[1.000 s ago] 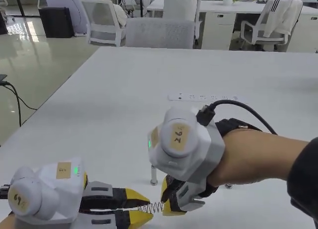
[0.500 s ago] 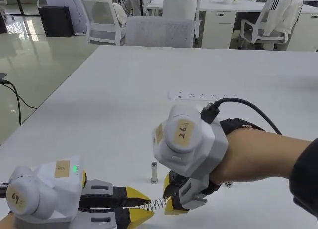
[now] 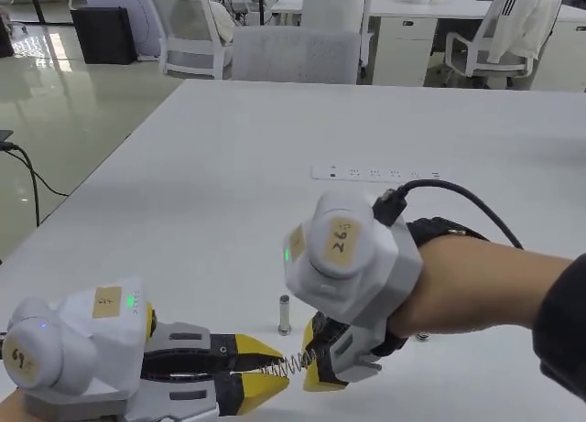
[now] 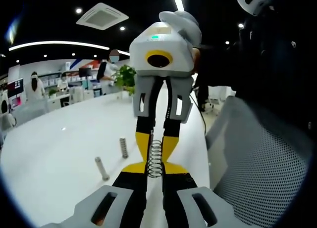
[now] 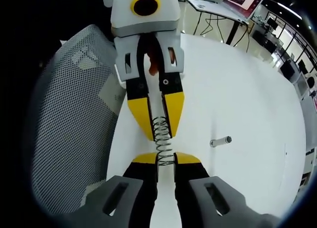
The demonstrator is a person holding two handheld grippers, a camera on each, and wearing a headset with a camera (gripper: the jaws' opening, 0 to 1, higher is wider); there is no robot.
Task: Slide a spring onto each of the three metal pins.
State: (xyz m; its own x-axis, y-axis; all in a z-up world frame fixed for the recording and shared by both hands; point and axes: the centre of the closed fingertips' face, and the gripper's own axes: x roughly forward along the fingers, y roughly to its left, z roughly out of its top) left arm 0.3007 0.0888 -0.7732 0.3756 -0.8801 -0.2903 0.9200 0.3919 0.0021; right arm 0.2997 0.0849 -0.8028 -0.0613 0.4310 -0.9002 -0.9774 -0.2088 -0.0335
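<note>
Spanning the gap between the two tools, the spring [image 3: 291,364] hangs just above the bench [image 3: 229,166] with its long axis roughly level. Left tool [image 3: 273,371]: jaws closed on one end of the spring. Right tool [image 3: 311,367]: jaws closed on the other end, so both grip the same spring. A bare pin [image 3: 285,314] stands upright on the bench just beyond the spring and close beside the right tool, which is judged the nearer of the two. In the left gripper view a second pin [image 4: 123,148] stands behind the bare one and looks ribbed, perhaps already carrying a spring, though it is too small to be sure. The spring's axis lies across the bare pin's upright axis. The coming move therefore calls for one tool to let go and the other to tip the spring upright over the pin's top.
</note>
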